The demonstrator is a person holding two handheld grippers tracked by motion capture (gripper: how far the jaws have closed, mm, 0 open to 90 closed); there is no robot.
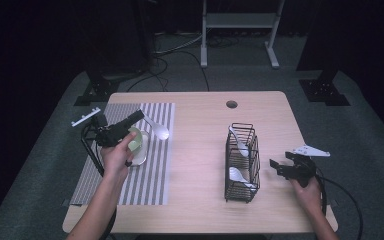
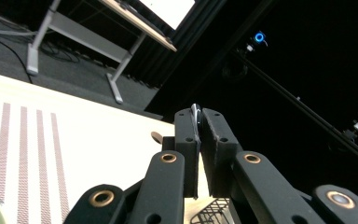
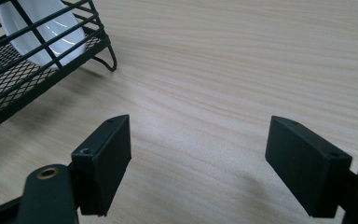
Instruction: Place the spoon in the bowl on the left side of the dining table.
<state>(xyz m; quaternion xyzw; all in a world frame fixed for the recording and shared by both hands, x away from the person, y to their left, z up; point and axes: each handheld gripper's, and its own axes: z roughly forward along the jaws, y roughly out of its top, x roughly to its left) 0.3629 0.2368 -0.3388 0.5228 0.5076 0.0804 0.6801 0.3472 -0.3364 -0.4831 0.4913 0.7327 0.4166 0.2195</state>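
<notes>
My left gripper (image 1: 139, 116) hovers over the striped placemat (image 1: 147, 175), shut on the handle end of a white spoon (image 1: 159, 131) whose bowl hangs down to the right. In the left gripper view the thin handle (image 2: 195, 113) shows edge-on between the nearly touching jaws of the left gripper (image 2: 199, 116). A pale green bowl (image 1: 136, 141) sits on the mat just under that hand. My right gripper (image 1: 276, 166) rests low, right of the black wire basket (image 1: 243, 192), jaws wide apart. The right gripper (image 3: 200, 126) has only bare wood between its jaws.
The basket holds two white spoons (image 1: 240, 144) (image 1: 237, 175); one spoon (image 3: 46, 28) shows through its wire wall (image 3: 28, 88). A round cable hole (image 1: 231, 104) is at the table's far edge. Cables trail from both grippers. Stands and a white frame are on the floor beyond.
</notes>
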